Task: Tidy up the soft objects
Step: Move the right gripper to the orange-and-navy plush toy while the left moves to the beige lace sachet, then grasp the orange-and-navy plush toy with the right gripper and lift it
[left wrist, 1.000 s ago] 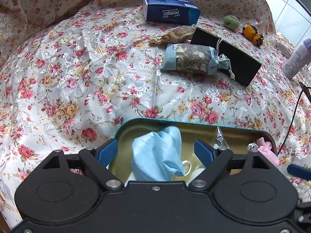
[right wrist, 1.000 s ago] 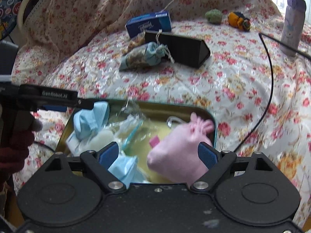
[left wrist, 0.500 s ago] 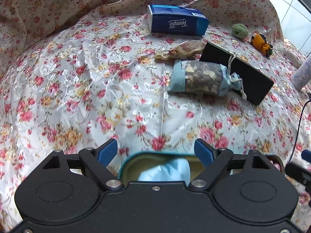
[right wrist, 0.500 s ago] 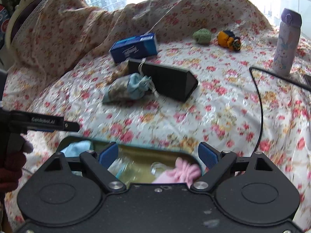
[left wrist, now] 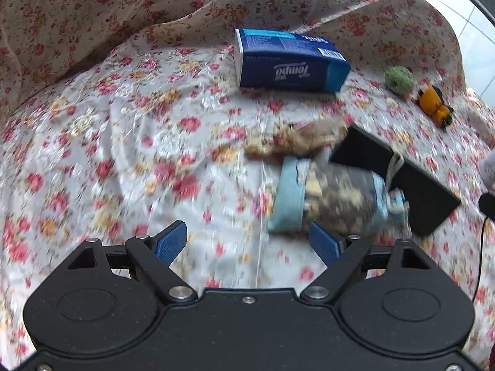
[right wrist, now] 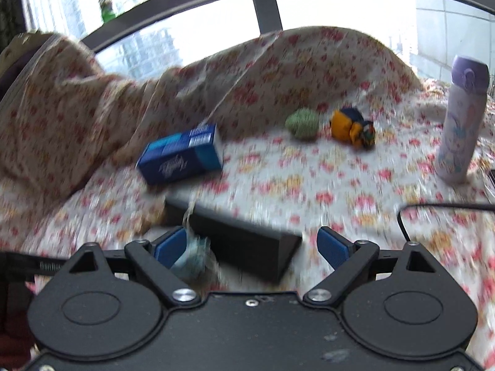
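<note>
Both tools, left point(left wrist: 247, 242) and right point(right wrist: 252, 245), have left the tin, spread wide, empty

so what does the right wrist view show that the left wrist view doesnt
Only the right wrist view shows the whole purple-capped bottle, the window frame and the open right gripper.

Only the left wrist view shows the whole drawstring pouch, the tan bundle behind it and the open left gripper.

Both show the blue Tempo tissue pack, green ball, orange toy, black wedge-shaped block and floral cloth.
</note>
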A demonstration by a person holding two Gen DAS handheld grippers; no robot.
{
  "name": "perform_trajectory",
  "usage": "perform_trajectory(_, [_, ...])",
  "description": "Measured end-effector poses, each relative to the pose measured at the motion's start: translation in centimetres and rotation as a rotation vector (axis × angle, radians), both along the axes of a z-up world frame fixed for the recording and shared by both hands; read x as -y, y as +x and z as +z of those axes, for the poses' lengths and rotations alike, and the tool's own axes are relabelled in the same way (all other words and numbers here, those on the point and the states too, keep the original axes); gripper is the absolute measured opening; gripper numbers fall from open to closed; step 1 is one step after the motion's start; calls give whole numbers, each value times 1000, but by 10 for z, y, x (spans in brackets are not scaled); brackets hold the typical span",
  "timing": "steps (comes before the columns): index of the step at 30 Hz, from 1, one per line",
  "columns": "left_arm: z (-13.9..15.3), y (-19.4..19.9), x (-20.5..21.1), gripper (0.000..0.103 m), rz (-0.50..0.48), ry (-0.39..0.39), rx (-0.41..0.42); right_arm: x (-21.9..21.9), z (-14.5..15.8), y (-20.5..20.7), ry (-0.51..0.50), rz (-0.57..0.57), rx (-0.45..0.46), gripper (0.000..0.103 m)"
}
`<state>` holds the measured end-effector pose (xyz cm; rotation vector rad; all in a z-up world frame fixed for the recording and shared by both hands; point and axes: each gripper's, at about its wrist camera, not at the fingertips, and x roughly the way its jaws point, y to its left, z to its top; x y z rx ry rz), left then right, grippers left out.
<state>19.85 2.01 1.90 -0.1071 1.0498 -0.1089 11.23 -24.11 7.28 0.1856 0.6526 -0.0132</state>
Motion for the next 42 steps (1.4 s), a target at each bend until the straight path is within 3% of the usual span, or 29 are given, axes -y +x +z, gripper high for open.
perform_trajectory(7, [2,52,2,82,46,0,42,4,1,47,-8,-68,75,98])
perform_trajectory(13, [0,88,-3,82,90,-27,99,22,-2,80,-60,-125,68,102])
perform_trajectory(16, [-8,91,-6,82,80,-35,90,36,-4,107,-108,-153,35,103])
perform_trajectory(23, [-17,90,-3,82,64,54,119,73,-20,184,-238,-226,-68,102])
perform_trajectory(28, [-20,90,0,82,44,58,111,92,-33,229,-363,-244,-67,102])
perform_trajectory(42, [-24,93,1,82,30,66,107,140,-78,316,-390,-347,-209,101])
